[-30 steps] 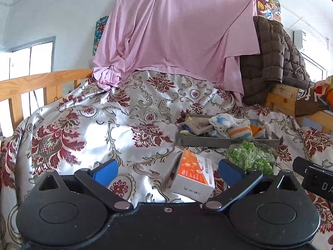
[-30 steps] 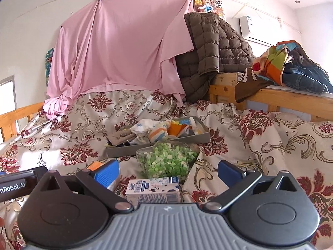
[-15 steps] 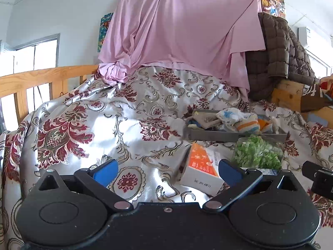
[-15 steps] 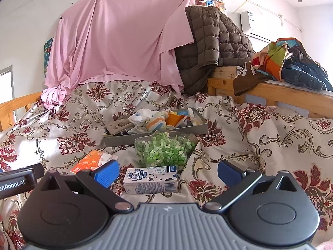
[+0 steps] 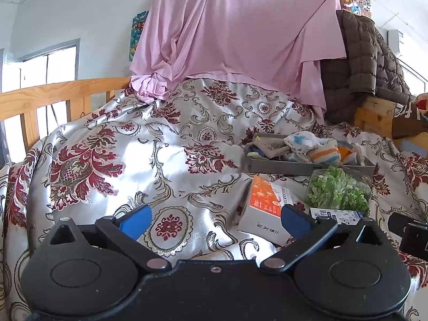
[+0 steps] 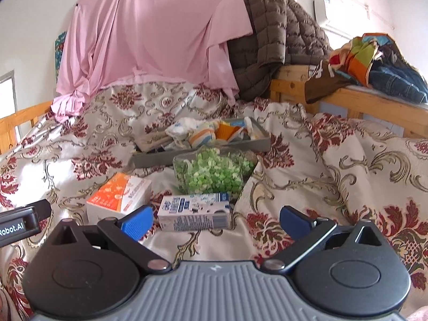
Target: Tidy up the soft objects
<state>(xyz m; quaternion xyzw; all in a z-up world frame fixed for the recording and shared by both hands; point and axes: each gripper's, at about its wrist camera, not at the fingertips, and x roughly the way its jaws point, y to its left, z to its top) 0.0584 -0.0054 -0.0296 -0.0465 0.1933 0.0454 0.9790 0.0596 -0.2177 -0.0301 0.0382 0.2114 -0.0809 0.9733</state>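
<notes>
1. A bed covered by a flowered bedspread (image 5: 139,160) is used as the work surface; everything for the task is laid on it, toward the right in the left wrist view.
2. A grey tray (image 6: 203,149) is set at the far side of the group. It is judged to be the collecting place, since soft cloth pieces are heaped inside it.
3. The soft pieces, socks (image 6: 203,133) and small cloths, are piled loosely in the tray and rise above its rim, so sorting seems unfinished.
4. A clear bag of green bits (image 6: 214,174) rests against the tray's near wall.
5. An orange box (image 5: 264,206) lies left of the bag, and a small milk carton (image 6: 195,211) lies on its side just in front of the bag, nearest the grippers.
6. The left gripper (image 5: 215,218) is held low over the bedspread, fingers spread wide, nothing between them.
7. The right gripper (image 6: 216,219) is held likewise, fingers apart and empty, with the carton lying just beyond them, presumably ready for a first pick.
</notes>
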